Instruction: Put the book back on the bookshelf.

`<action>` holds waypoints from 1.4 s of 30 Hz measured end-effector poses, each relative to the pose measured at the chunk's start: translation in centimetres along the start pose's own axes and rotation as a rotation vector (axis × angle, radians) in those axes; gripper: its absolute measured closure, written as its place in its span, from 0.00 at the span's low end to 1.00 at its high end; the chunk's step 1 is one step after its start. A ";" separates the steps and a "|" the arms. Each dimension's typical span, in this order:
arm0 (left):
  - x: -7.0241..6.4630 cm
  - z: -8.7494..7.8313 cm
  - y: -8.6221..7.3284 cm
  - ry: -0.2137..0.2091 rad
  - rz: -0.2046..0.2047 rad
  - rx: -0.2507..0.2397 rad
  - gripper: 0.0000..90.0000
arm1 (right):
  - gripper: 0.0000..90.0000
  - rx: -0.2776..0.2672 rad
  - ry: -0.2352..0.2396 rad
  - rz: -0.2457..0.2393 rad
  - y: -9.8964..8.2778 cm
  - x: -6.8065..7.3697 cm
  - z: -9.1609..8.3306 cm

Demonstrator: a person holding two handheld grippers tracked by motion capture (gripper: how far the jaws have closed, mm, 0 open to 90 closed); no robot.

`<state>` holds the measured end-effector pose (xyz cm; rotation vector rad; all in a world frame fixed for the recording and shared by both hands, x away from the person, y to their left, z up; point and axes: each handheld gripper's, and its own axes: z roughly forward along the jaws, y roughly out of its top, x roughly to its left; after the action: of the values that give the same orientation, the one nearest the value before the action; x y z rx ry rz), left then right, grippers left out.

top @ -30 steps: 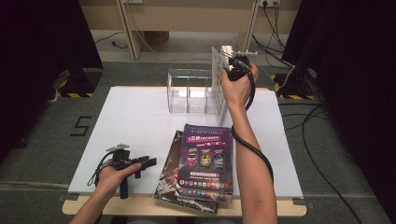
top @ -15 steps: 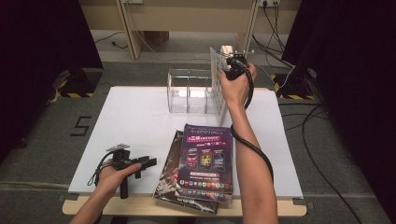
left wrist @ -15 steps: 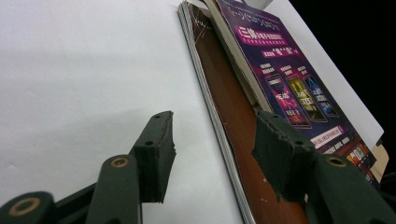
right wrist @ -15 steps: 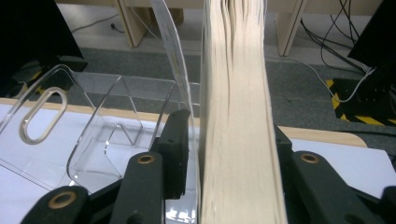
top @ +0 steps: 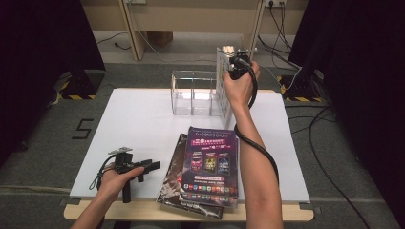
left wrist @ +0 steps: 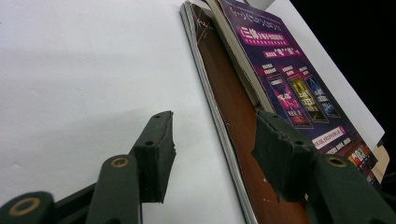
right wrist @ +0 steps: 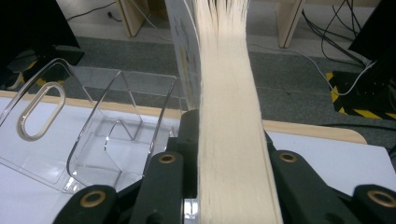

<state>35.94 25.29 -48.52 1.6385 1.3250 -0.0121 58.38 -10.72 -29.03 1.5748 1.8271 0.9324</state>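
A thick white book (top: 223,81) stands upright on its edge at the right end of a clear acrylic rack (top: 193,93). My right gripper (top: 237,67) grips it from above; its jaws have just been closing, with the book between them. In the right gripper view the cream page edge of the book (right wrist: 224,56) runs up between the jaws of the right gripper (right wrist: 229,135), which press on both covers. My left gripper (top: 147,171) rests on the table, open and empty. In its own view the left gripper (left wrist: 212,140) points at the edge of the magazines (left wrist: 289,88).
Two magazines (top: 210,164) lie stacked near the front edge of the white table (top: 133,119), the purple one on top. The rack's compartments (right wrist: 116,121) hold nothing. Cables and furniture legs lie on the floor beyond the table.
The right hand with the book has edged slightly left toward the rack. The left hand and the magazines have not moved.
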 end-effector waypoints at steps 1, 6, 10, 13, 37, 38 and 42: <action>0.0 0.0 0.0 0.000 0.000 -0.001 0.52 | 0.82 -0.001 -0.001 -0.001 0.0 0.0 0.0; 0.1 0.1 0.0 0.001 -0.005 0.000 0.53 | 0.82 -0.027 0.005 0.019 0.2 0.1 0.2; 0.1 0.1 -0.1 0.000 -0.004 -0.001 0.52 | 0.82 -0.039 -0.001 0.029 0.2 -0.1 0.5; 0.2 0.1 -0.1 0.002 -0.006 0.001 0.53 | 0.82 -0.045 -0.023 0.030 0.2 -0.4 0.8; 0.0 0.2 -0.3 0.000 0.001 0.005 0.52 | 0.71 -0.076 -0.018 0.035 0.1 -1.0 0.4; 0.0 0.2 -0.3 0.002 0.005 0.009 0.53 | 0.70 -0.083 -0.011 0.040 0.0 -1.1 0.1; -0.2 0.3 -0.3 0.002 0.006 0.011 0.52 | 0.69 -0.087 0.006 0.047 -0.4 -1.2 0.0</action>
<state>35.79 24.91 -48.83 1.6525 1.3237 -0.0144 58.32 -11.90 -29.34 1.5688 1.7359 1.0249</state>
